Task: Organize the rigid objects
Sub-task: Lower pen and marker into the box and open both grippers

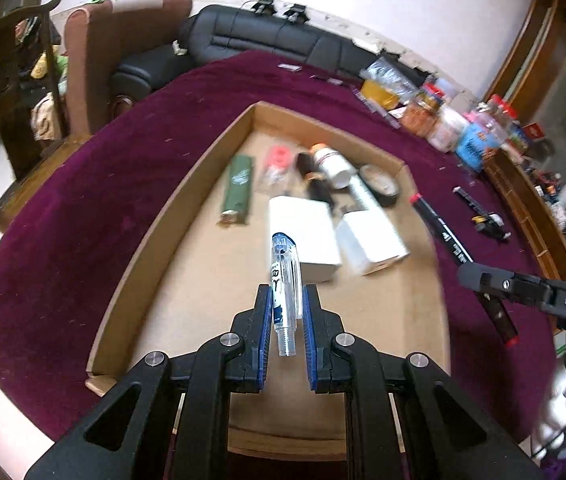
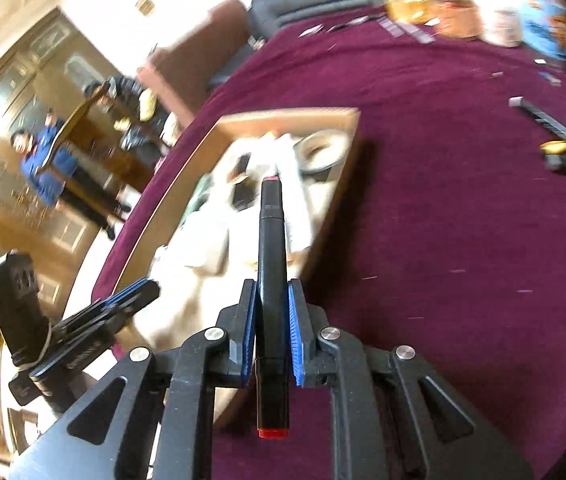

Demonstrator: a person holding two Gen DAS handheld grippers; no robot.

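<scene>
My left gripper (image 1: pixel 286 296) is shut on a clear pen with blue trim (image 1: pixel 284 280) and holds it above the shallow cardboard tray (image 1: pixel 171 204). In the tray lie a green lighter (image 1: pixel 238 190), two white boxes (image 1: pixel 303 236), a white bottle (image 1: pixel 329 162) and a tape roll (image 1: pixel 381 184). My right gripper (image 2: pixel 271 296) is shut on a black marker with red ends (image 2: pixel 271 264), over the tray's right edge (image 2: pixel 339 200). The right gripper also shows at the right of the left wrist view (image 1: pixel 523 292), the left gripper at the left of the right wrist view (image 2: pixel 123 300).
A purple cloth (image 1: pixel 83 208) covers the round table. A black marker (image 1: pixel 441 228) and a utility knife (image 1: pixel 483 216) lie on the cloth right of the tray. Jars and packets (image 1: pixel 455 120) crowd the far right edge. A black sofa (image 1: pixel 267 36) stands behind.
</scene>
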